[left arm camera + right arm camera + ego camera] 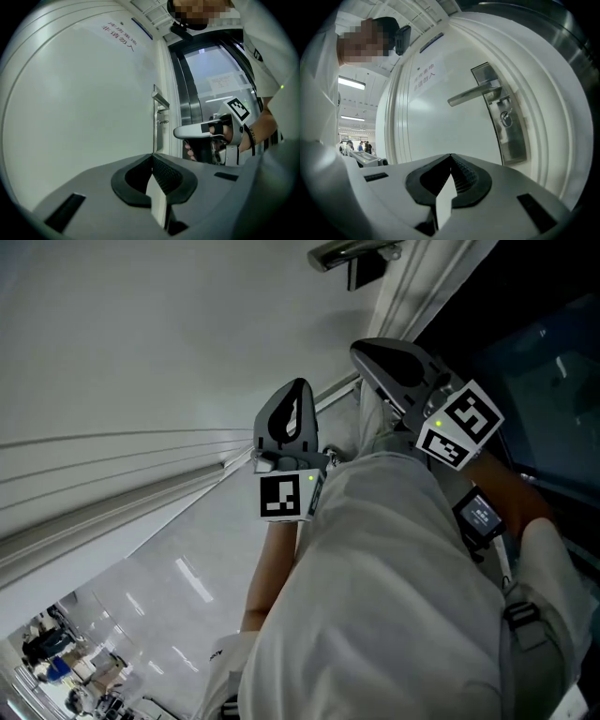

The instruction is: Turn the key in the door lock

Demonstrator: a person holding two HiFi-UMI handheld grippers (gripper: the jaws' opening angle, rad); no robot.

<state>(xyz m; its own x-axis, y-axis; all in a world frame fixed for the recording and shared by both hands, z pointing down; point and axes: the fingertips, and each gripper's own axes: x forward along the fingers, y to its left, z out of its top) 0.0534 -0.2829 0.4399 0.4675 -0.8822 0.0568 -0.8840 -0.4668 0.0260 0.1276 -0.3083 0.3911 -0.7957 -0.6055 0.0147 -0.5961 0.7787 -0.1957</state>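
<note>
A white door (440, 117) carries a steel lever handle (472, 93) on a long steel lock plate (513, 140). A key (506, 118) with a round head sticks out of the lock just under the handle. In the left gripper view the handle (161, 100) and the key (162, 122) show edge-on. My right gripper (451, 155) is shut and empty, a short way back from the plate and left of the key. My left gripper (152, 154) is also shut and empty, farther from the door edge. The right gripper (190, 132) shows ahead of the left one.
A steel frame and a glass panel (201, 75) with a paper notice (222, 82) stand to the right of the door. A printed sign (424, 75) is stuck high on the door. People and equipment (358, 149) are far off in the hall.
</note>
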